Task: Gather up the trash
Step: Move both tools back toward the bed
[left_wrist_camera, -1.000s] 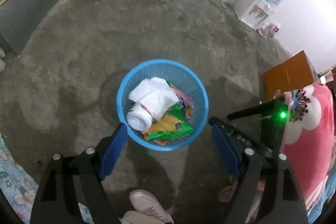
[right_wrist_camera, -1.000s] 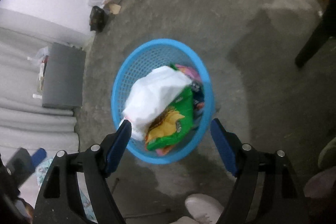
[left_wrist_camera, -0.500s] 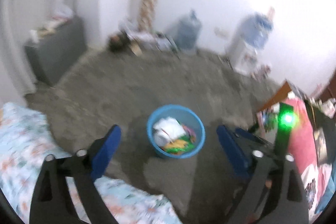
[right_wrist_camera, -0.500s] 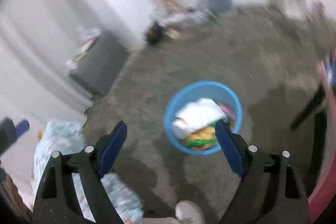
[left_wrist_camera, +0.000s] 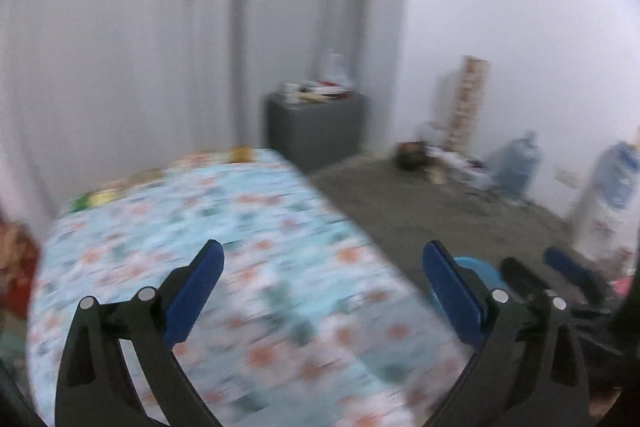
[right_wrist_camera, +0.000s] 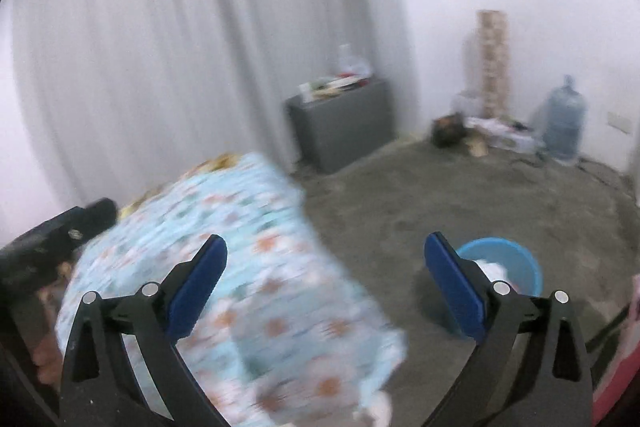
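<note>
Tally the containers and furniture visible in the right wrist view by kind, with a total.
Blue trash basket: 1
Large water jug: 1
Grey cabinet: 1
Table with floral cloth: 1
Total: 4

Setting: a room in a home, lived-in and sparsely furnished. Evidence: bed with floral sheet (left_wrist_camera: pixel 248 267); pale floor-length curtain (right_wrist_camera: pixel 180 47); grey cabinet (right_wrist_camera: pixel 344 123) piled with odds and ends; bare concrete floor (right_wrist_camera: pixel 460 195); large water jug (right_wrist_camera: pixel 564 123) against white wall; blue plastic basket (right_wrist_camera: pixel 508 263) with trash on the floor.
</note>
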